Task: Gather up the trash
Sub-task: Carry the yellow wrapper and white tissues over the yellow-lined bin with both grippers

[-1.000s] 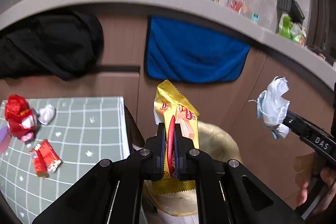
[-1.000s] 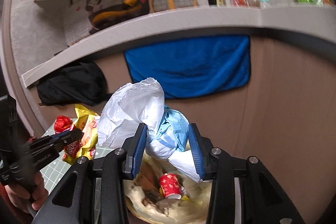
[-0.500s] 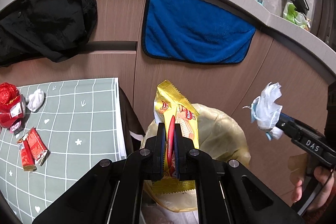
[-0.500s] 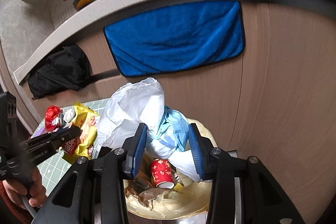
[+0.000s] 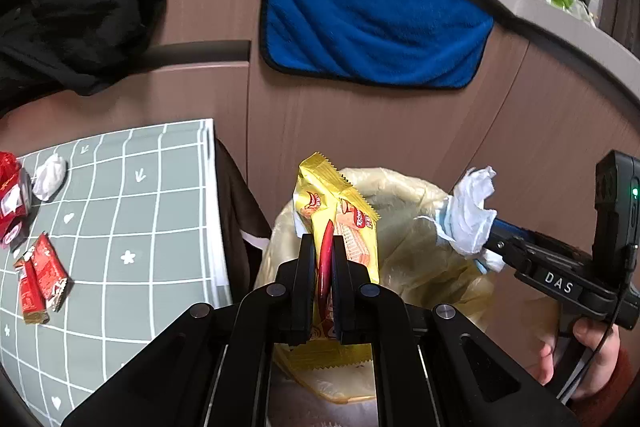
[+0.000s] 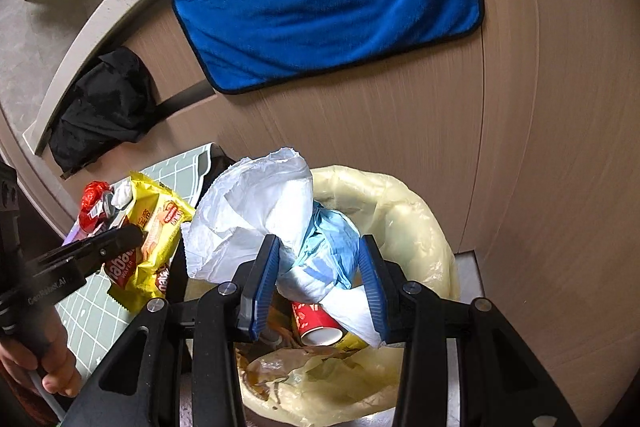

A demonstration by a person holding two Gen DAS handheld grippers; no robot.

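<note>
My left gripper [image 5: 324,247] is shut on a yellow snack wrapper [image 5: 340,211] and holds it above the near rim of the trash bin lined with a pale yellow bag [image 5: 404,203]. The wrapper also shows in the right wrist view [image 6: 148,235]. My right gripper [image 6: 320,267] is shut on a crumpled white and blue tissue wad [image 6: 280,223] right over the open bin [image 6: 416,219]. The wad also shows in the left wrist view [image 5: 468,219]. A red paper cup [image 6: 316,323] and other rubbish lie inside the bin.
A low table with a green grid cloth [image 5: 120,227] stands left of the bin. On it lie red wrappers [image 5: 40,275], a red foil packet [image 5: 10,199] and a white tissue ball [image 5: 50,175]. A blue towel [image 5: 372,23] and a black garment [image 5: 76,19] hang on the wooden cabinet behind.
Both grippers have tilted down and come closer to the bin while keeping their loads. The bin now fills more of both views.
</note>
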